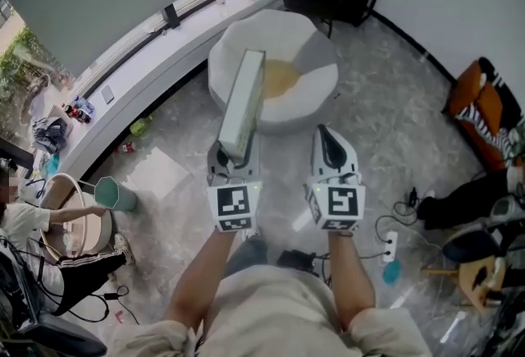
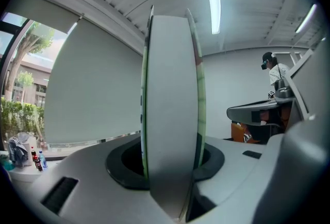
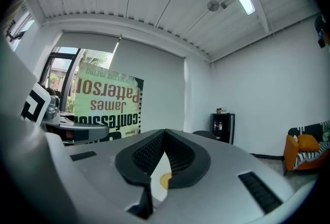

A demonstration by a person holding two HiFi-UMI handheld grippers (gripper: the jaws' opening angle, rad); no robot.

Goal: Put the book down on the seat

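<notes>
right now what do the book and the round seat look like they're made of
Book: paper, likely a paperback; a pale page edge shows between thin green-edged covers, held in the left claw. Seat: seems to be soft matte white upholstery, fabric or leatherette, judging by its padded, rounded panels; there is a yellowish patch on top.

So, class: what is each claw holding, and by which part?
The left claw grips the book by its near end; the right claw holds nothing.

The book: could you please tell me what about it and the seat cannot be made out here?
- Book cover: head view and left gripper view show it edge-on only.
- Its title, right gripper view: partly hidden by left hand-held gripper.
- Seat, head view: book covers part.
</notes>
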